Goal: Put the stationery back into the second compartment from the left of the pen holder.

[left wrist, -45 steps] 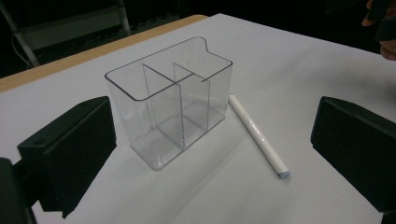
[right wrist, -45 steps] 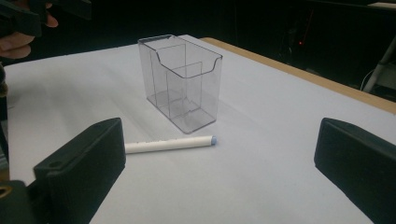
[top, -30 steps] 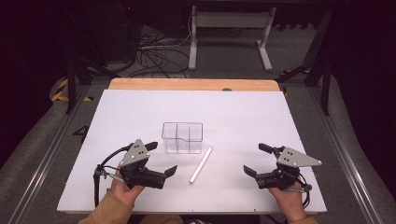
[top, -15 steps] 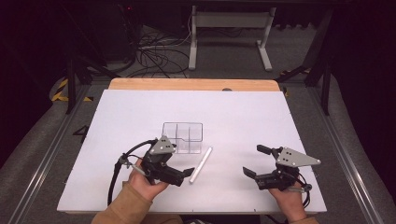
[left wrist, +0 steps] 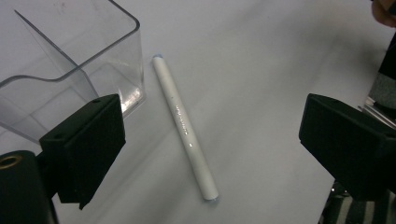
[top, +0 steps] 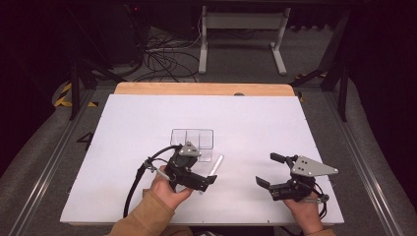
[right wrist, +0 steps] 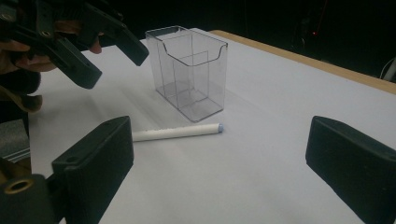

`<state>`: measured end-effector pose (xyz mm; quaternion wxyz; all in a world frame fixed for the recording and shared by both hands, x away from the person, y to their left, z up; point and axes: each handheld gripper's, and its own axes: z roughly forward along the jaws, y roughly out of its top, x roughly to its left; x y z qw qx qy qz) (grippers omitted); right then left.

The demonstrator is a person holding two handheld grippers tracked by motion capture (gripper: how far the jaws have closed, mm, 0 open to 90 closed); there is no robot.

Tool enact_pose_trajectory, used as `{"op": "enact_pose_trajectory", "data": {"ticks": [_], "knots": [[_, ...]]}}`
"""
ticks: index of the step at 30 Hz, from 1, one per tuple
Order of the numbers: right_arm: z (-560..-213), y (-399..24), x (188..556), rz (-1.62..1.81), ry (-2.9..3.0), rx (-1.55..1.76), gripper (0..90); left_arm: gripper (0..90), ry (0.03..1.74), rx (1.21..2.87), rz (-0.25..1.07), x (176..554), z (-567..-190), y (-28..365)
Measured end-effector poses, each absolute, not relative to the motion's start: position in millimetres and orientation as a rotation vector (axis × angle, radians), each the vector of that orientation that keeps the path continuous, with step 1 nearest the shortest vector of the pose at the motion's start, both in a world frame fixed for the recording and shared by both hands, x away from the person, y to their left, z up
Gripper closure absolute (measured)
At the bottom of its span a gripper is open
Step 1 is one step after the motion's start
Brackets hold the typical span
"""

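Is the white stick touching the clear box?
Apart. The left gripper view shows a strip of bare table between the stick and the box.

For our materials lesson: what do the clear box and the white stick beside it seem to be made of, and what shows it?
Clear box: probably rigid acrylic-type plastic, glossy; see-through walls with bright edges. White stick: smooth, matte, faint print along it; likely plastic or paper-wrapped, uncertain.

white tube [top: 215, 165] flat on table [top: 305, 123], just right of clear box [top: 193, 139]
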<state>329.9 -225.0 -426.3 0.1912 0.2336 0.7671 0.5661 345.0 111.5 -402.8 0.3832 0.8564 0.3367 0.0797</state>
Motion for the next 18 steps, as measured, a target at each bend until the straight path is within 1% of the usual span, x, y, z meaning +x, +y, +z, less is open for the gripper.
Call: {"op": "enact_pose_trajectory", "data": {"ticks": [7,18], "knots": [[-426,-224,330,1.586,2.158,0.651,8.5,10.1,0.847,2.248,0.271,350,-415,96],[-427,-225,329,1.589,2.16,0.647,8.5,11.3,0.901,2.267,0.268,358,-423,86]]}}
